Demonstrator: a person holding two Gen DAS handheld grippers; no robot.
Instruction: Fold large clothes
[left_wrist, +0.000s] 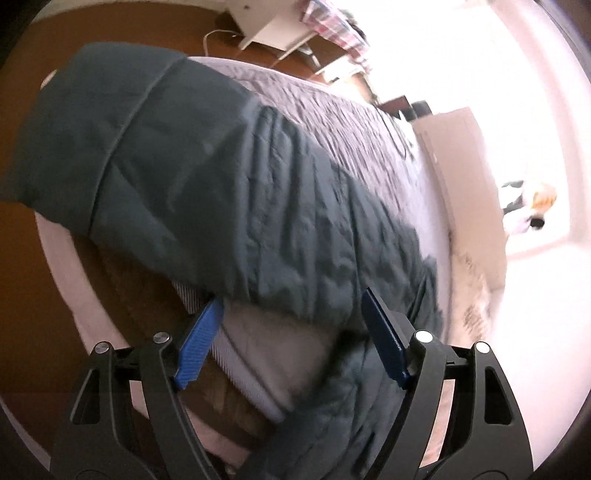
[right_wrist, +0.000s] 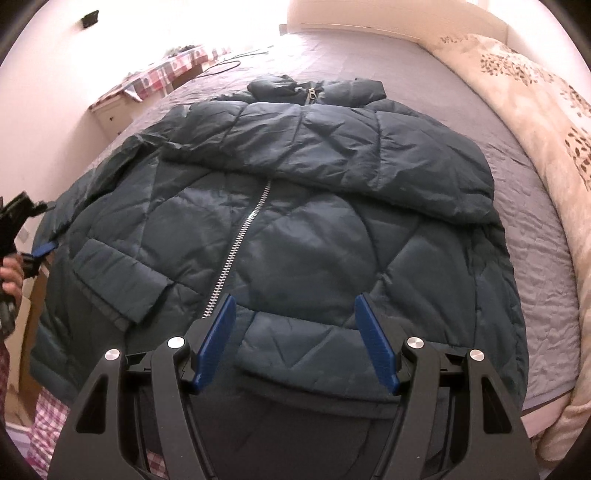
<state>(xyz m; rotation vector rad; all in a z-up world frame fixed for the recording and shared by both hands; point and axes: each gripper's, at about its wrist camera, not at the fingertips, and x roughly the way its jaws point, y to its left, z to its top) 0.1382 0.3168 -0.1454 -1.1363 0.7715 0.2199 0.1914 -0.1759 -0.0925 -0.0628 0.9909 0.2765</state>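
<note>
A dark teal quilted puffer jacket lies front up on a bed with a grey quilt. Its zipper runs down the middle, and one sleeve is folded across the chest. My right gripper is open and empty, just above the jacket's lower hem. My left gripper is open at the bed's edge, over the jacket's side, which hangs over the mattress. The left gripper also shows in the right wrist view, at the jacket's left edge.
A cream patterned blanket lies along the bed's right side. A side table with a checked cloth stands beyond the bed's left side. The brown floor and the white mattress edge show below the left gripper.
</note>
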